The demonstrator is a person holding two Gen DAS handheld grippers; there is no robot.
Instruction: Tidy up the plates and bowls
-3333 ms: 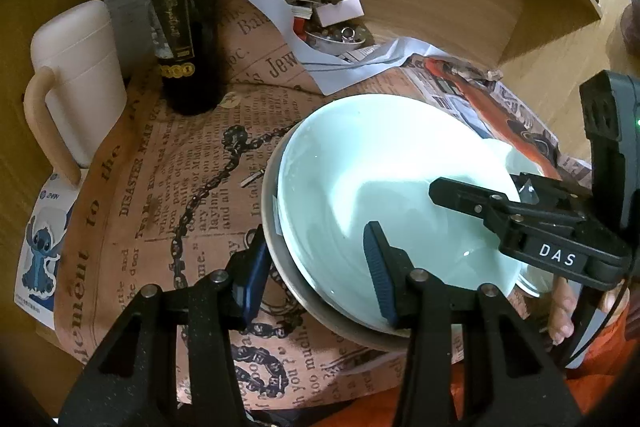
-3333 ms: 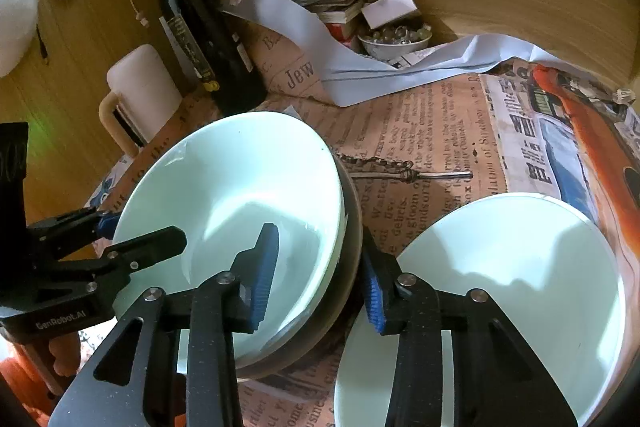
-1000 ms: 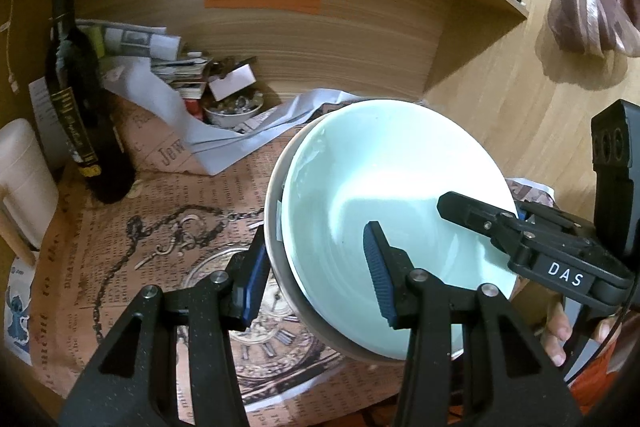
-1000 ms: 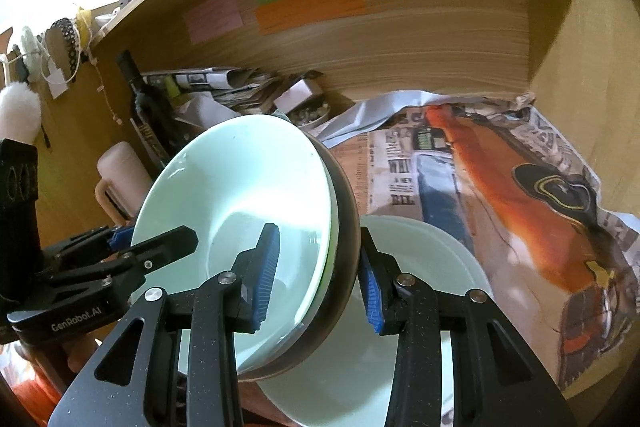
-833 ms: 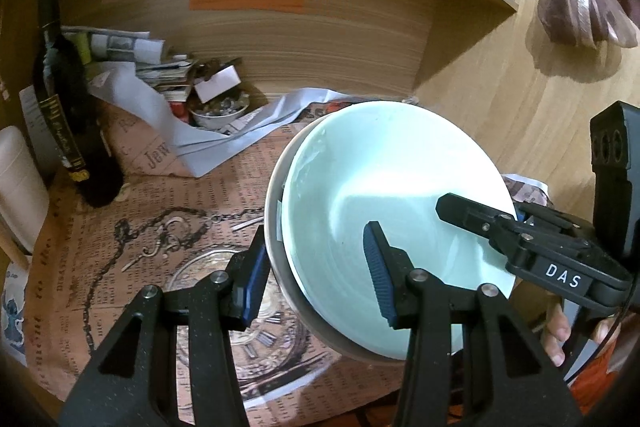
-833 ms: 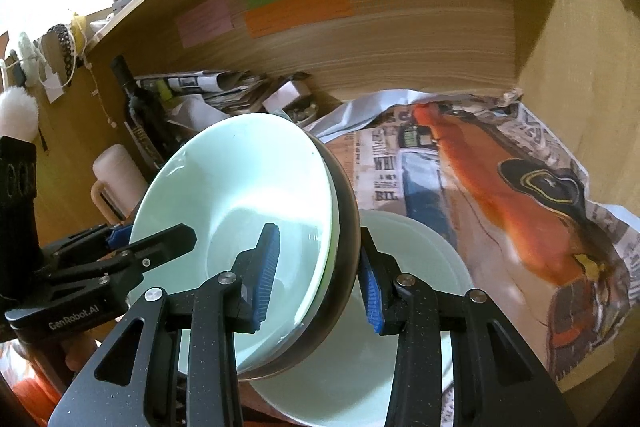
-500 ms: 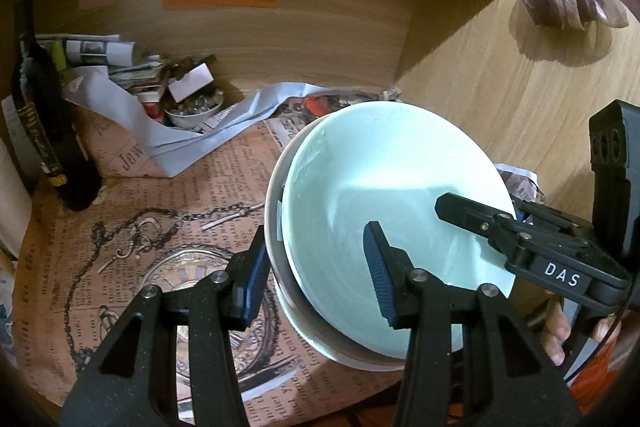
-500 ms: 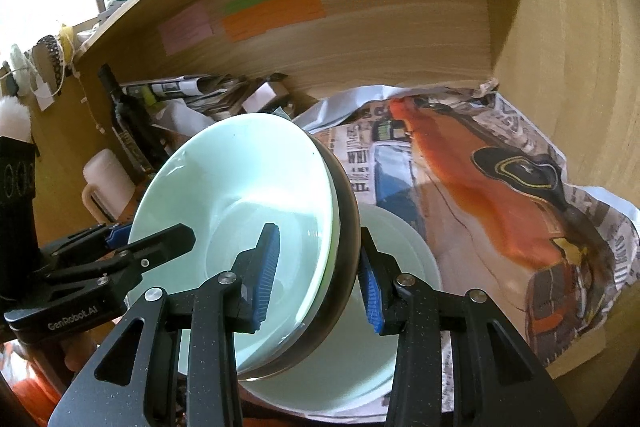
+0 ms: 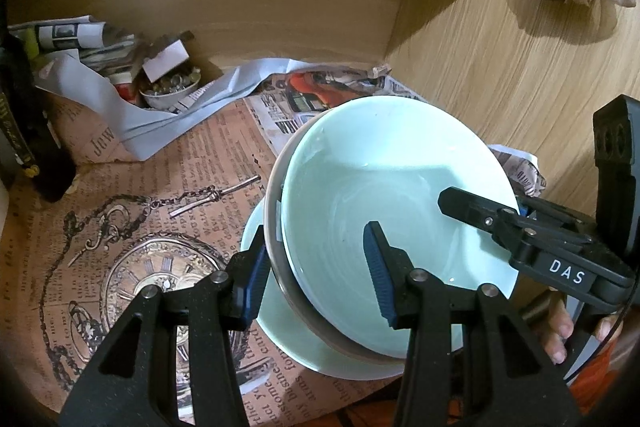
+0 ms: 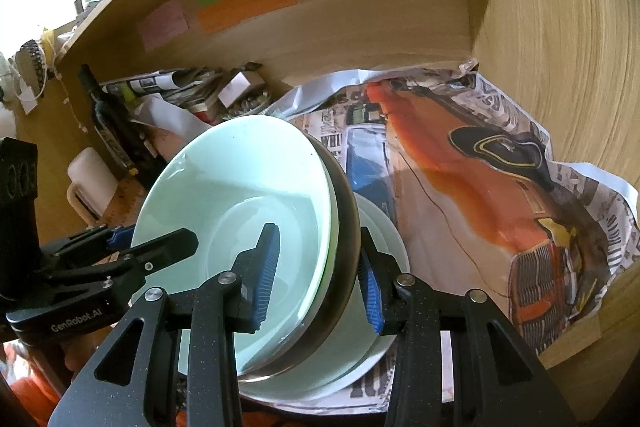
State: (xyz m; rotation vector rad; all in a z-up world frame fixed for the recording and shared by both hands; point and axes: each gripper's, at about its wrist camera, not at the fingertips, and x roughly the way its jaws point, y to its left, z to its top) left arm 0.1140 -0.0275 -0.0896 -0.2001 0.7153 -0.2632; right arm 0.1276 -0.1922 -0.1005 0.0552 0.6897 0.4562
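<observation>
Pale-green glazed bowl (image 9: 384, 195) nested in a grey-rimmed bowl (image 10: 346, 227) hangs tilted over the pale plate (image 9: 288, 343) at the shelf's front edge. Left gripper (image 9: 316, 279) and right gripper (image 10: 318, 273) clamp opposite rims; the stack looks heavy, slick and breakable.

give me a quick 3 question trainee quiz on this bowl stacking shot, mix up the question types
1. True or false: the left gripper and the right gripper each clamp an opposite rim of the stacked bowls.
2. Multiple choice: what lies directly beneath the held stack? A) a wine bottle B) a pale green plate C) a white mug
3. Fill in: the small dish of trinkets sits at the ____ of the shelf, by the folded papers.

Key: 1 true; 2 B; 3 back
</observation>
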